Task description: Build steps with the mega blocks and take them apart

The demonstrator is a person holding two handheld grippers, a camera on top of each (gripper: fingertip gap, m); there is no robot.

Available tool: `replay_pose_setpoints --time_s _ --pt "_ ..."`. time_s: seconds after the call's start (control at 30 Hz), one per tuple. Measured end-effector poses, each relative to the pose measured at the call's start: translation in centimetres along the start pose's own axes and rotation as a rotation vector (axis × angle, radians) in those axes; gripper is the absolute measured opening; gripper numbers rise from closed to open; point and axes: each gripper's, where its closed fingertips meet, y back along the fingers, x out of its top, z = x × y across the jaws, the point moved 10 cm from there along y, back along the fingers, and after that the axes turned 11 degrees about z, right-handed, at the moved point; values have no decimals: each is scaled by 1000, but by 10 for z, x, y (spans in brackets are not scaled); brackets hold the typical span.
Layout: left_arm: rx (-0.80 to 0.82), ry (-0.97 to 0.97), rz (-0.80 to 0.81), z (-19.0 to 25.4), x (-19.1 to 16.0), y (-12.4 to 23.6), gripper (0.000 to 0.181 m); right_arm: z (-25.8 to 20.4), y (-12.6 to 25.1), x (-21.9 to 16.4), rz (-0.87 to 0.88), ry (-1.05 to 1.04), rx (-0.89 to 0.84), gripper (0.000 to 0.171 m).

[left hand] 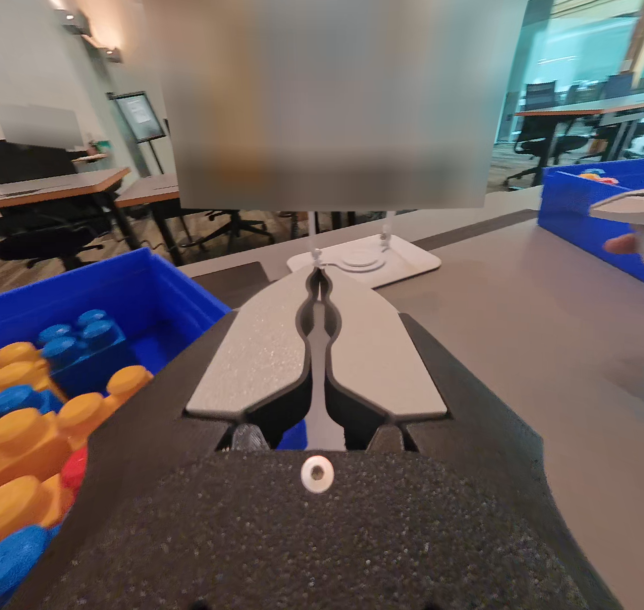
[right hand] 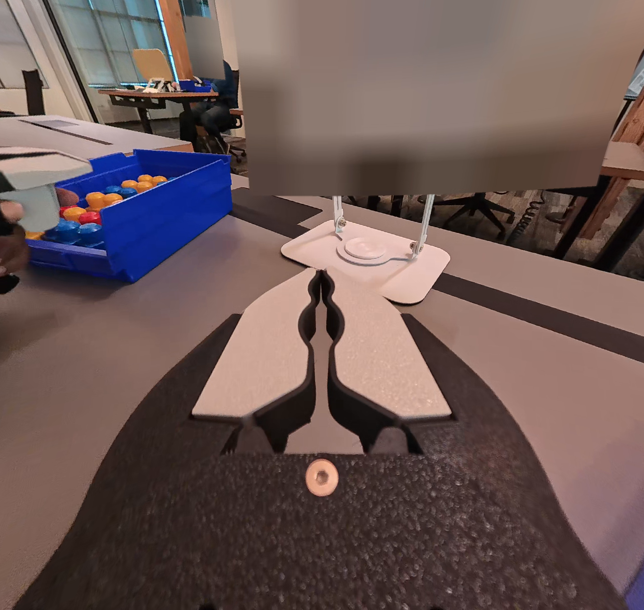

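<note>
blue bin [left hand: 115,290] of mega blocks [left hand: 38,429] at my 9 o'clock | my left gripper [left hand: 319,273] closed, empty, over grey table [left hand: 522,314] | my right gripper [right hand: 320,273] closed, empty | white stand base [right hand: 411,269] at 12 o'clock, just past fingertips
</note>
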Motion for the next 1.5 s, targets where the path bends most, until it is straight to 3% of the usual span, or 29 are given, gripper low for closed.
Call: replay_pose_setpoints --time_s 0.23,0.57,0.77,1.0,1.27,1.5 --pt "104 -38 -14 -30 17 3 0 -1 1 1 -2 3 28 0" --pt "280 -79 -82 -108 69 13 0 -5 -1 -4 -68 -14 114 0" --pt "310 -98 -246 -148 79 -2 18 -6 -1 -3 -63 -15 124 0" --pt "288 -74 -624 -166 41 -27 47 -7 0 -3 -69 -15 138 0" --pt "148 -41 -1028 -161 -14 -35 50 -8 -1 -4 -87 -22 161 0" --pt "103 -20 -1162 -163 -36 -36 46 -11 -1 -6 -106 -18 183 0"
